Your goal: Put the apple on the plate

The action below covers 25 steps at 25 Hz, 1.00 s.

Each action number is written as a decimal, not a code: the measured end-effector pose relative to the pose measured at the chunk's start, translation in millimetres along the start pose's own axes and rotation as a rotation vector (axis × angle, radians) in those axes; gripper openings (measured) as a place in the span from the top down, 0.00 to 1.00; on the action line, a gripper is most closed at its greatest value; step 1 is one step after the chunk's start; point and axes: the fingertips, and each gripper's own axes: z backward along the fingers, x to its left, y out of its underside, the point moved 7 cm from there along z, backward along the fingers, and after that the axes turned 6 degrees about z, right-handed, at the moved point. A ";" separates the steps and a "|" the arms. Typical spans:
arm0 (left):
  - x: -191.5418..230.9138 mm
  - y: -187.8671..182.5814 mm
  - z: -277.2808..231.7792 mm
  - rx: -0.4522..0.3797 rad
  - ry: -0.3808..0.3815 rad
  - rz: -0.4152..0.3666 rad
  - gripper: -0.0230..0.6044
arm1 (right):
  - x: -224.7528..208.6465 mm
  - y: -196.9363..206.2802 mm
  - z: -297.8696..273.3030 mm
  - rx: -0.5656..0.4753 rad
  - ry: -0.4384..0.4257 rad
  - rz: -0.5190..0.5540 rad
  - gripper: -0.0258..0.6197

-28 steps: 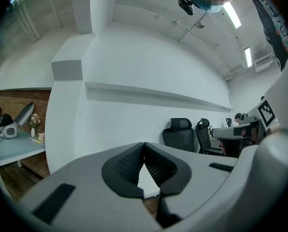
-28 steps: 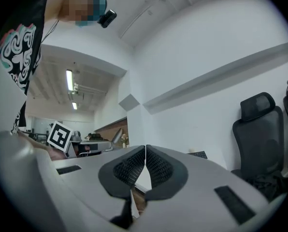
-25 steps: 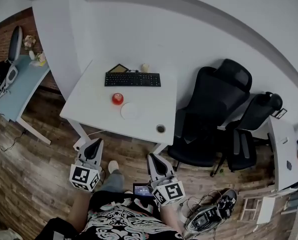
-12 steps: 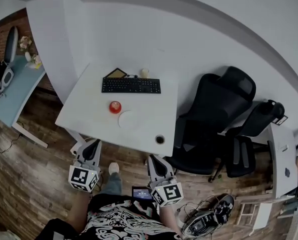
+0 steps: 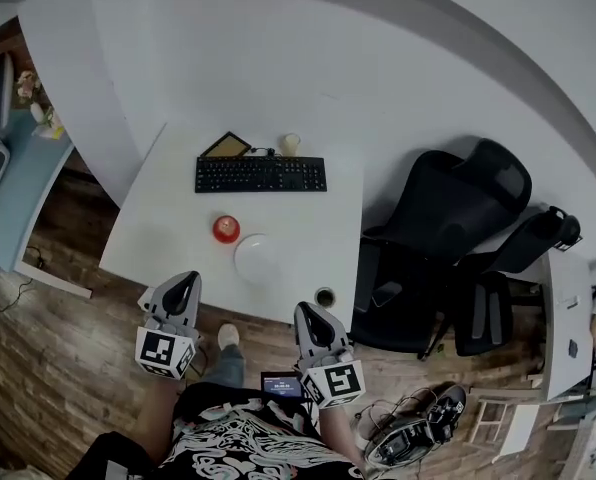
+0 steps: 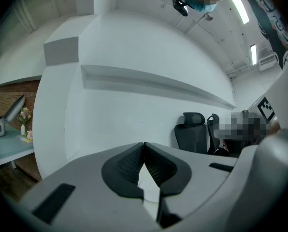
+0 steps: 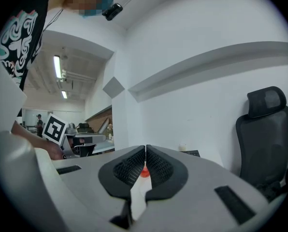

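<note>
One white desk (image 5: 168,230) stands against the wall and carries one red apple (image 5: 226,229), one white plate (image 5: 256,260), one black keyboard (image 5: 261,175) and one small pale cup (image 5: 290,144). The apple sits near the desk's middle, on the bare top, just beside the plate and not on it. The plate lies a little nearer the desk's front edge. The keyboard runs along the desk's back, and the cup stands behind it by the wall. Two black office chairs (image 5: 448,223) stand off the desk's right side.

There are two tongs. The left gripper (image 5: 186,281) and the right gripper (image 5: 308,314) hover at the desk's front edge, each with its jaws pressed together on nothing.

The plate is white on white, so only its rim reads. A dark flat thing (image 5: 227,146) at the desk's back left corner cannot be identified. In the right gripper view the apple is only a red sliver behind the closed jaws. The nearer chair partly covers the farther one. The person's patterned shirt (image 5: 243,448) is cut off by the lower frame edge.
</note>
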 end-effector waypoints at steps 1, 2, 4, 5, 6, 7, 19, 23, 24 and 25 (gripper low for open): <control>6.0 0.0 -8.4 0.003 0.005 -0.002 0.94 | -3.2 -0.8 -8.3 0.002 0.009 0.001 0.91; 11.9 0.1 -16.3 0.007 0.011 -0.006 0.94 | -6.5 -1.2 -16.2 0.003 0.020 0.000 0.91; 24.2 0.5 -31.0 0.013 0.018 -0.009 0.94 | -12.3 -1.2 -31.9 0.009 0.035 -0.007 0.91; 30.5 0.4 -37.7 0.015 0.018 -0.007 0.94 | -14.4 -1.2 -39.9 0.015 0.030 -0.012 0.91; 36.9 0.1 -43.9 0.017 0.017 -0.005 0.94 | -15.7 -1.2 -48.1 0.023 0.021 -0.015 0.91; 43.3 -0.5 -49.8 0.018 0.017 -0.002 0.94 | -16.4 -1.4 -56.5 0.031 0.012 -0.014 0.91; 107.5 2.9 -102.1 0.038 0.056 -0.011 0.94 | -22.0 5.0 -154.8 0.106 -0.025 -0.009 0.91; 124.8 12.4 -111.1 0.051 0.060 0.016 0.94 | -15.6 6.3 -173.8 0.129 -0.042 0.013 0.91; 127.9 13.8 -113.5 0.053 0.062 0.019 0.94 | -15.2 6.6 -177.4 0.133 -0.041 0.018 0.91; 130.9 14.5 -116.4 0.055 0.067 0.019 0.94 | -15.3 6.6 -180.9 0.135 -0.037 0.018 0.91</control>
